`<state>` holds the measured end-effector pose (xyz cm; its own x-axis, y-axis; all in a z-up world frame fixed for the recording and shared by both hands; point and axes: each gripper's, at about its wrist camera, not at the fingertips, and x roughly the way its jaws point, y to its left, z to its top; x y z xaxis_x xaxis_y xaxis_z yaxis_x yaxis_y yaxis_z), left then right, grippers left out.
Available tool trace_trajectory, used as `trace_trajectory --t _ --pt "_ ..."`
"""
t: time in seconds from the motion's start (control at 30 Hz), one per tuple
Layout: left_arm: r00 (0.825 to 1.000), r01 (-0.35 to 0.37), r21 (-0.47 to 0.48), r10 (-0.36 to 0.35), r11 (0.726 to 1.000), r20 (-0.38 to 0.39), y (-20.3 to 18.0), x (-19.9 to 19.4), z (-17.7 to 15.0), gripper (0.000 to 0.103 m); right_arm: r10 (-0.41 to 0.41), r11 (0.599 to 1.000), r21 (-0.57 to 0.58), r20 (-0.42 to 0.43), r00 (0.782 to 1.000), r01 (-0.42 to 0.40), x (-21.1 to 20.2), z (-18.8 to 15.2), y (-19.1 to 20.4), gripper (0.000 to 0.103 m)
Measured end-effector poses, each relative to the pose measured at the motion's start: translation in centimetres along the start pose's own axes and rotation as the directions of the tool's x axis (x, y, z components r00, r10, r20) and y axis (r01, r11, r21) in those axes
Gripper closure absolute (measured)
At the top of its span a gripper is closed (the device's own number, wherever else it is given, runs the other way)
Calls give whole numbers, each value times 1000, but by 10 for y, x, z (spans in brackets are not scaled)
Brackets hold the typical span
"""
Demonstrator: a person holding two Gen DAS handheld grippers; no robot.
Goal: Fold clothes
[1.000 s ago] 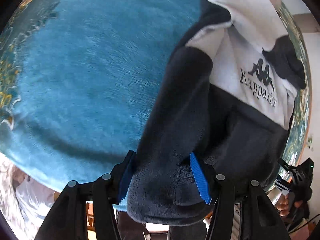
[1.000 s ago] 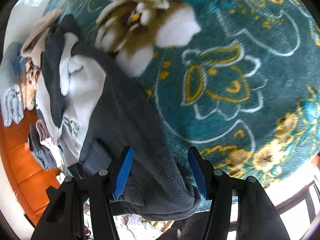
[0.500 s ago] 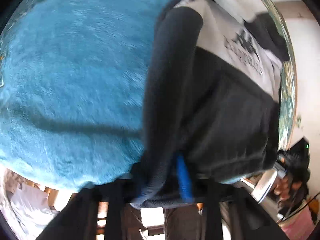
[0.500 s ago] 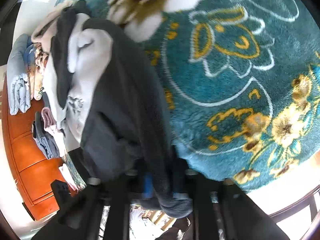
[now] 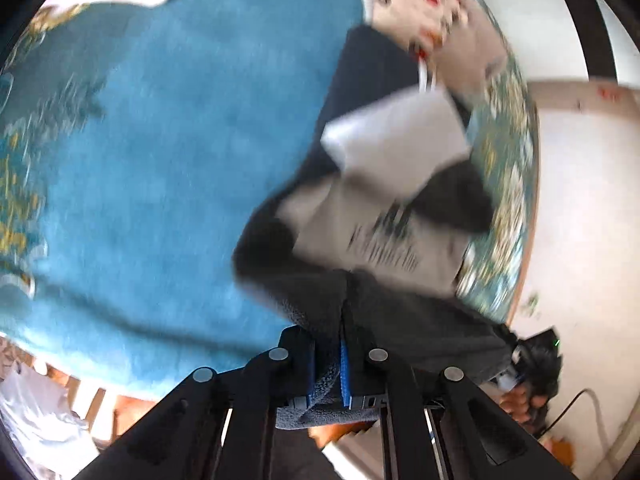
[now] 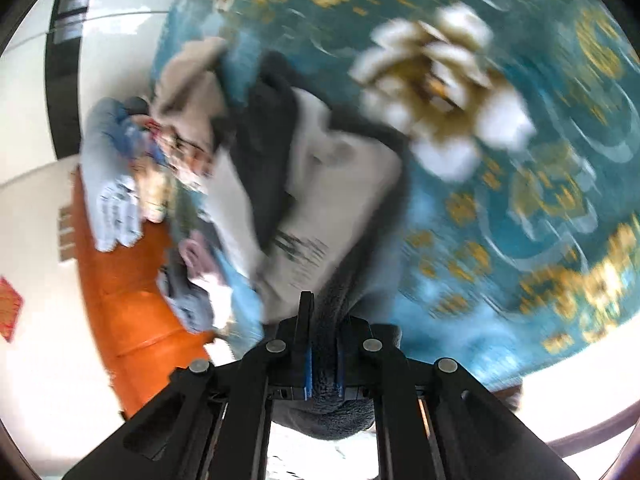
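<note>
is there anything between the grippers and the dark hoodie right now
No. The left gripper and the right gripper are each shut directly on the dark hoodie, its fleece pinched between their blue pads. Nothing visible sits between.

Teal plush blanket with gold and white floral pattern covers the work surface; its plain blue area shows in the left view. Orange wooden cabinet stands beside pale walls. Bright daylight; both views motion-blurred.

The left claw pinches the dark hem of the hoodie, which lies on the blue blanket.
</note>
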<state>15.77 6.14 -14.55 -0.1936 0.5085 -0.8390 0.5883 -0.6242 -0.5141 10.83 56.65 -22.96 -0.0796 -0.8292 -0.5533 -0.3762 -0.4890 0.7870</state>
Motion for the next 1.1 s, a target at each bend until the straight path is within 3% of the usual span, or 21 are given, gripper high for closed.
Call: trace_trajectory --t 0.13,0.3,0.4,0.43,0.47,0.53,0.63,0.7,0.77,0.83,1.0,1.1 --pt "998 36 -93 -32 995 50 -18 10 77 94 51 999 21 -16 999 -50 12 59 43 95" --pt "993 88 -248 -67 965 93 -29 45 149 93 -4 999 44 -35 999 5 54 142 78 94" --pt "993 103 -309 -80 946 87 -28 65 165 89 -77 994 70 -64 995 82 76 172 81 89" --pt "991 122 -327 -97 937 92 -26 68 166 83 -89 993 74 -72 993 94 80 177 82 85" --pt "986 159 -345 -131 925 104 -23 67 167 74 -82 993 73 -81 993 88 82 181 83 82" --pt "974 220 -365 -185 905 129 -17 63 166 60 -51 996 67 -82 995 56 84 186 84 66" --pt "963 262 -364 -218 894 159 -13 53 159 57 -26 999 47 -33 999 27 67 190 87 64" --pt "964 243 -302 -195 922 181 -18 39 150 55 -30 999 21 7 1000 29 54 191 90 64" --pt "966 212 -242 -166 947 198 -26 23 134 45 -70 997 -40 8 998 70 50 185 94 64" --pt "975 151 -163 -120 975 187 -34 18 121 42 -113 988 -105 7 994 113 46 178 99 64" --pt "988 38 -113 -20 993 155 -45 35 114 42 -185 959 -225 -37 982 172 65 150 109 64" --pt "990 -29 -85 41 996 138 -51 45 111 42 -202 959 -214 -49 978 187 85 150 111 64"
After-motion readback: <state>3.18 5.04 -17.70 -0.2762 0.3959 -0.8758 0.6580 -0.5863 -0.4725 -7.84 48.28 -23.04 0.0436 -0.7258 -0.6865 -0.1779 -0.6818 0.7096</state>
